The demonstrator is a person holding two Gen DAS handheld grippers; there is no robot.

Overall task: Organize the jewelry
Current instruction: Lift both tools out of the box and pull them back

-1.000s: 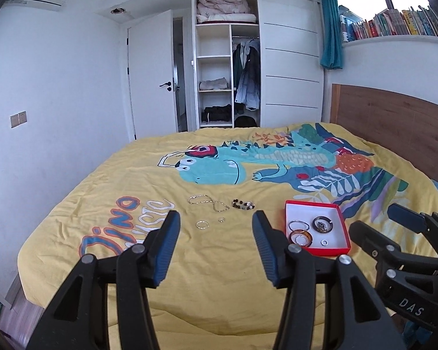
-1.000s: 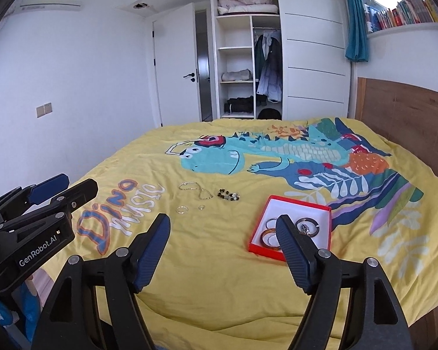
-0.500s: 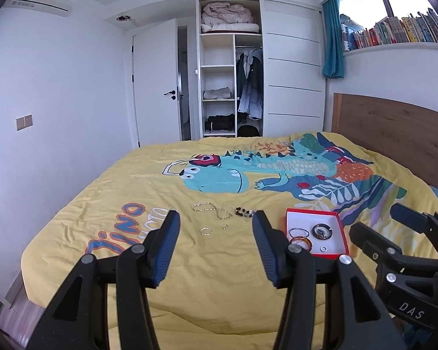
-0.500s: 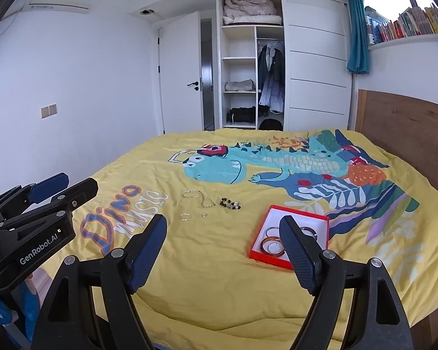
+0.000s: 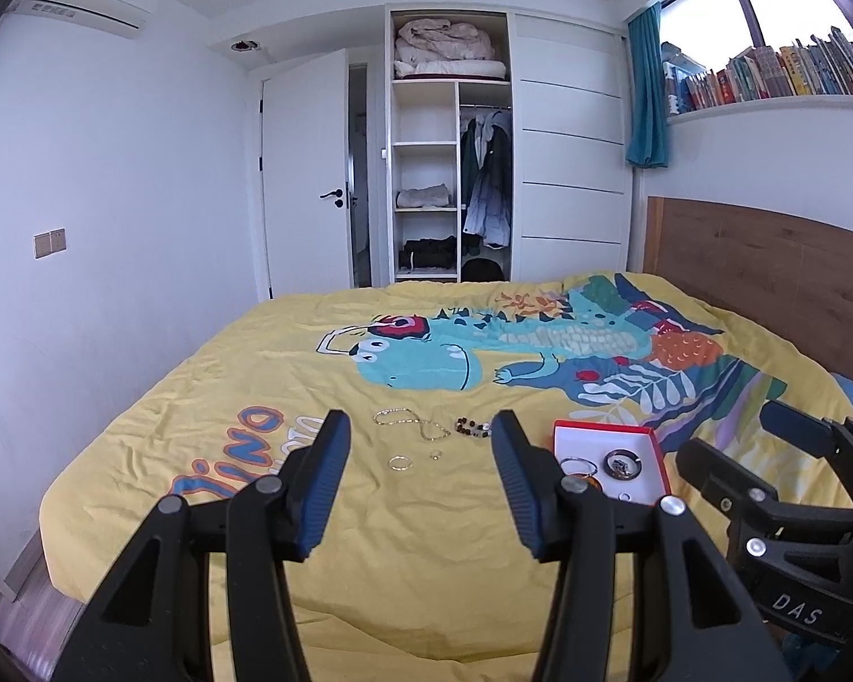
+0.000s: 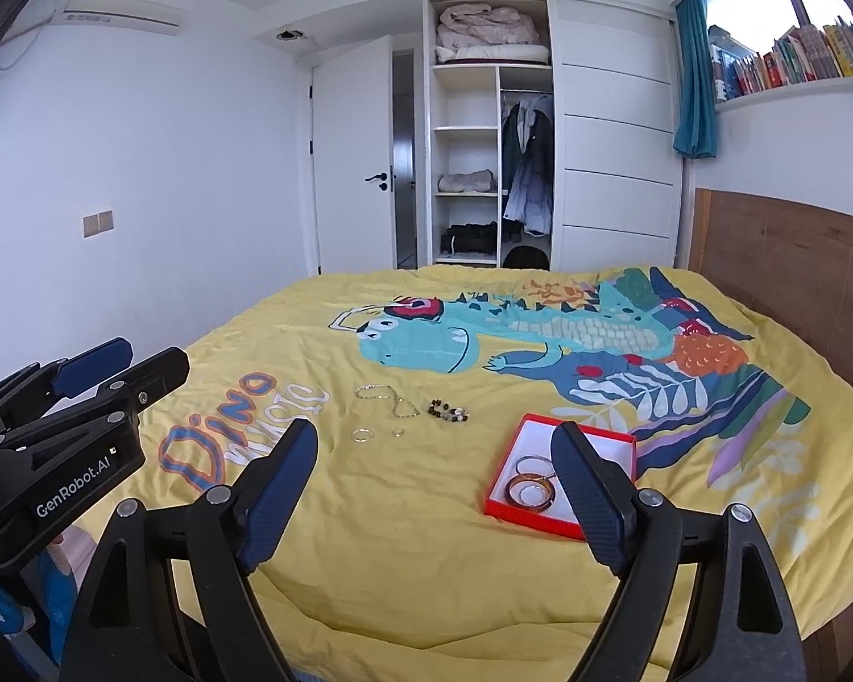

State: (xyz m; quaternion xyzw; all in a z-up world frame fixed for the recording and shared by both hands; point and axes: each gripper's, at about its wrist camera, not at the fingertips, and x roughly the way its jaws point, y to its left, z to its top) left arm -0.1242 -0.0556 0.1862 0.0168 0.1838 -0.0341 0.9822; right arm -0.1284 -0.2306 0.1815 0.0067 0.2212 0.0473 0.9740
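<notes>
Bedroom; yellow dinosaur duvet (image 5: 426, 557) on the bed serves as the work surface, wardrobe (image 5: 452, 142) and door beyond.

Left gripper (image 5: 421, 474): jaws apart, nothing between them, held above the near edge of the bed. Right gripper (image 6: 435, 489): jaws likewise wide apart and empty.

Loose jewelry, as seen from the left wrist: thin chain necklace (image 5: 412, 423) lies ahead of the jaws, in line with the gap. Beaded bracelet (image 5: 473, 428) sits just beyond the tip of the right-hand jaw. Silver ring (image 5: 399, 462) and a smaller ring (image 5: 437, 454) lie nearer, inside the gap in the view but well ahead of the tips. Red box (image 5: 611, 463) is outboard of the right-hand jaw; bangles and other small pieces already lie inside it. From the right wrist, the same box (image 6: 563, 474) is partly covered by the right-hand jaw.

Judgement: all pieces are light. The chain is limp and will drape and slide, so pinch a bunched section. Beads are hard and rounded; grip across the strand. The rings lie flat on soft, yielding fabric, are slippery and hard to get under; straddle the rim, press lightly into the duvet, and avoid catching the cloth.
</notes>
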